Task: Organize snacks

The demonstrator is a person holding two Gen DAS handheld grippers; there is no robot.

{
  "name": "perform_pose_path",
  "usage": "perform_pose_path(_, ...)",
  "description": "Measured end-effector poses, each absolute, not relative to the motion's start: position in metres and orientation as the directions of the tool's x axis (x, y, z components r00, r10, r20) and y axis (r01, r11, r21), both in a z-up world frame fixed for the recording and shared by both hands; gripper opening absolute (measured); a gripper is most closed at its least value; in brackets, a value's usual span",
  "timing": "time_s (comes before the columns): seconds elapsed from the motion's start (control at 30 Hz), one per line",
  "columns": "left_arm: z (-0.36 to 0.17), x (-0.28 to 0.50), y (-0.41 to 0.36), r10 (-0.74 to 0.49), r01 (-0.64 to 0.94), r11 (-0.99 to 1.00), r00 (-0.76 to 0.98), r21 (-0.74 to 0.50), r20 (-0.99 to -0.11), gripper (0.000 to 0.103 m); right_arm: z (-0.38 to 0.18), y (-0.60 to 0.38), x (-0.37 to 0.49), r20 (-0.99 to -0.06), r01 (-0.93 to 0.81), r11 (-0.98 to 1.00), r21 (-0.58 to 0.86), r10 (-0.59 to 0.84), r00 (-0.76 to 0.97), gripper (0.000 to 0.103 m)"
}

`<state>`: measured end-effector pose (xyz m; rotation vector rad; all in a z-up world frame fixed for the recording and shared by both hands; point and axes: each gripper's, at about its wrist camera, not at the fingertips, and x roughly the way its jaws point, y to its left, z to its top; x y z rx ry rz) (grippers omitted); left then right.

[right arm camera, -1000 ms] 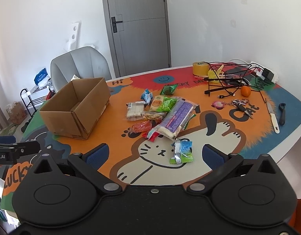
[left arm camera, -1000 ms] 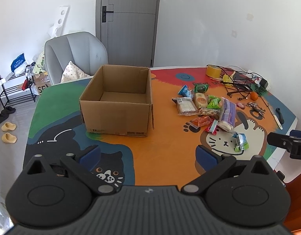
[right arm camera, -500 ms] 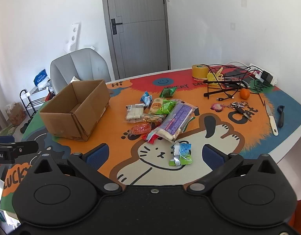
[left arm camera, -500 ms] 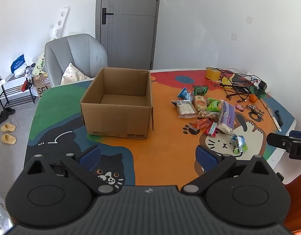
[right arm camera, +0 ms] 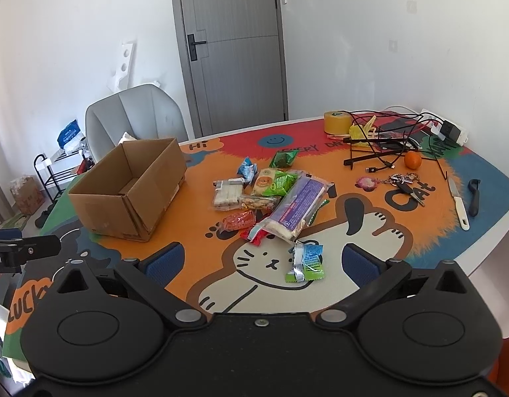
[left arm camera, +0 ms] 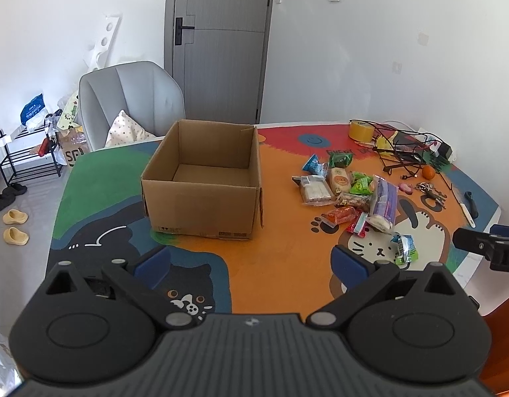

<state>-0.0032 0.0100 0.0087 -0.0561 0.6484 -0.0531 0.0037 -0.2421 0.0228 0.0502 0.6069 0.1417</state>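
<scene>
Left wrist view: both grippers, left gripper [left arm camera: 251,261] and right gripper [right arm camera: 261,263], are pulling back, jaws apart and empty; snacks [right arm camera: 271,198] are lying untouched beside the empty cardboard box [left arm camera: 201,178].

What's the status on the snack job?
Left gripper and right gripper both open, holding nothing. Box has no snacks inside; snack pile on the table beside it. Nothing blocking the path.
</scene>
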Motion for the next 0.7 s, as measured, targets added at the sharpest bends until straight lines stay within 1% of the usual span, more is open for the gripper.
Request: perform_pose_path(0.7,0.013,0.006,-0.001,-0.074,0.045,0.997,0.798,-0.063,-0.598,0.102,0.015,-0.242,0.009,-0.572,-0.123,0.988,0.090,0.152,0.806,0.103)
